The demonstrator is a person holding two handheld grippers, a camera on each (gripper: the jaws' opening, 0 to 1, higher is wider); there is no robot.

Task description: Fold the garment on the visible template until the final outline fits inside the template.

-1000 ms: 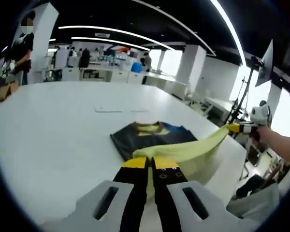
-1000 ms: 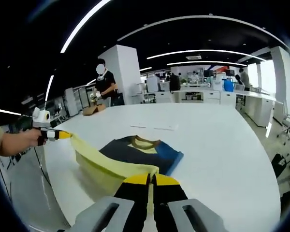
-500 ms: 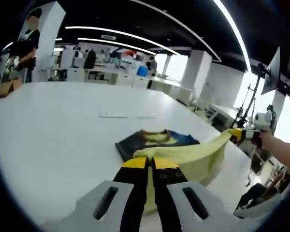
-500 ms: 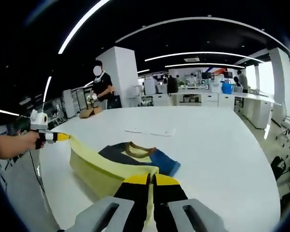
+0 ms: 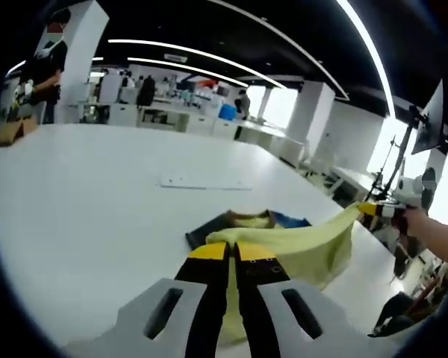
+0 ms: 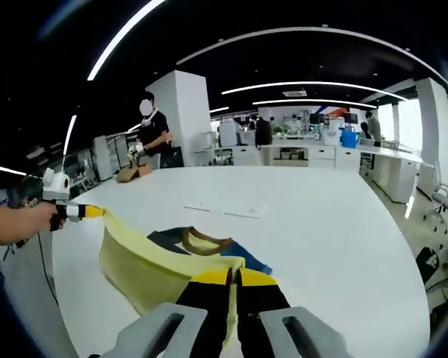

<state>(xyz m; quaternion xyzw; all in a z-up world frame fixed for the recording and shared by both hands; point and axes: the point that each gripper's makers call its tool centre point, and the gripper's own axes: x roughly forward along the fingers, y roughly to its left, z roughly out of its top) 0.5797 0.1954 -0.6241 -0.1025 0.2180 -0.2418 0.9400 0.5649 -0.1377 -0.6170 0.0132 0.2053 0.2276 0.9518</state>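
A garment with a pale yellow lower part (image 5: pixel 299 242) and a dark navy, blue and mustard top (image 5: pixel 243 221) lies on the white table (image 5: pixel 82 194). My left gripper (image 5: pixel 232 252) is shut on one corner of the yellow hem. My right gripper (image 6: pixel 232 274) is shut on the other corner. The hem is lifted off the table and stretched taut between them, folding over toward the collar (image 6: pixel 205 240). The right gripper (image 5: pixel 369 209) shows at the right of the left gripper view. The left gripper (image 6: pixel 86 212) shows at the left of the right gripper view, held by a hand.
Flat white sheets (image 5: pixel 203 183) lie on the table beyond the garment. A person (image 6: pixel 151 138) stands at the far table edge beside a cardboard box (image 6: pixel 131 173). Desks, pillars and more people fill the office behind. A tripod (image 5: pixel 388 160) stands past the table edge.
Both grippers have carried the lifted yellow hem further toward the collar, so more of the dark top is covered than before.
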